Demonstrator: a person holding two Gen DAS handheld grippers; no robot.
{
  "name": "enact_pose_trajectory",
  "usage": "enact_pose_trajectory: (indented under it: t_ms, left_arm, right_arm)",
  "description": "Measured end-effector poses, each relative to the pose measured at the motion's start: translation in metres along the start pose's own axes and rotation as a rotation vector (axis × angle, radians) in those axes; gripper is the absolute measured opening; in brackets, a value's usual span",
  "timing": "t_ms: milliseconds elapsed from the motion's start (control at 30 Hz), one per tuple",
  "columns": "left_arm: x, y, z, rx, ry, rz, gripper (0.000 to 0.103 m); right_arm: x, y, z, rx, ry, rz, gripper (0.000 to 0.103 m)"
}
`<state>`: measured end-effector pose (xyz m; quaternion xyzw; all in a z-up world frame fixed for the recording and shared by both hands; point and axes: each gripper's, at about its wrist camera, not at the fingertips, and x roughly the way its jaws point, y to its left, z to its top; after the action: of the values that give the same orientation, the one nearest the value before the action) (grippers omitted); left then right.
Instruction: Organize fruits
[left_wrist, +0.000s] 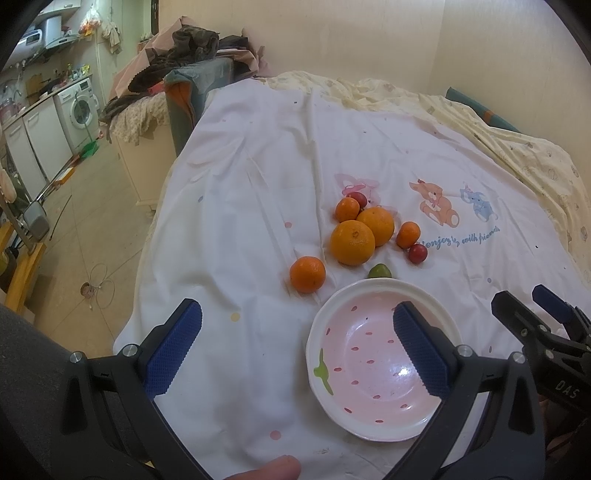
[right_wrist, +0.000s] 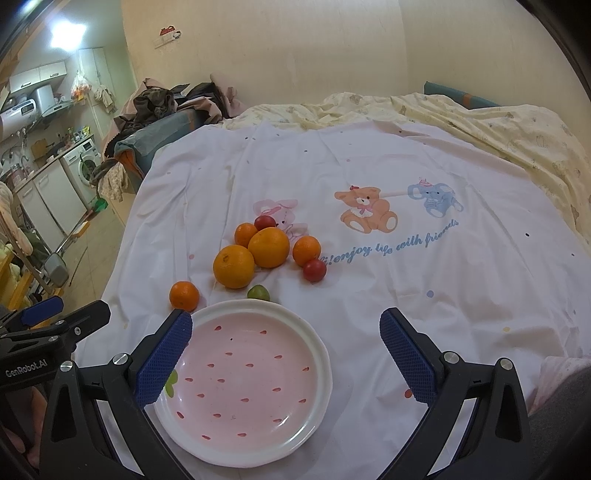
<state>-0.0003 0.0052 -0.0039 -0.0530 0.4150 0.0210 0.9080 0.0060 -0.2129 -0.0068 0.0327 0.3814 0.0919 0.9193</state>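
A pink strawberry-pattern plate (left_wrist: 369, 424) (right_wrist: 314, 354) lies empty on the white bedsheet. Beyond it lie two big oranges (left_wrist: 352, 242) (right_wrist: 233, 266), three small tangerines (left_wrist: 307, 274) (right_wrist: 184, 295), two red plums (left_wrist: 417, 253) (right_wrist: 314, 270) and a small green fruit (left_wrist: 379, 272) (right_wrist: 258, 292) at the plate's far rim. My left gripper (left_wrist: 295, 350) is open and empty, its right finger over the plate. My right gripper (right_wrist: 286, 354) is open and empty, straddling the plate; it also shows in the left wrist view (left_wrist: 532, 306).
The bed's left edge (left_wrist: 147, 258) drops to a tiled floor with cables. A yellow quilt (right_wrist: 480, 122) is bunched at the back right. A clothes pile (left_wrist: 184, 48) sits at the back left. A washing machine (left_wrist: 79, 109) stands far left.
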Motion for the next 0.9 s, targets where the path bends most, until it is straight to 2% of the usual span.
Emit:
enact_pose_trajectory:
  t_ms: [667,767,900]
  left_arm:
    - [0.002,0.0,-0.001,-0.002,0.01,0.011,0.102]
    - [0.004,0.003,0.002,-0.024,0.023,0.01,0.102]
    - [0.015,0.007,0.011,-0.039,0.084,0.017,0.102]
  right_arm:
    - [0.001,-0.001,-0.001,0.004,0.003,0.002,0.103]
    - [0.005,-0.007,0.001,0.04,0.034,0.021,0.103]
    - [0.016,-0.022,0.014,0.085,0.112,0.038,0.103]
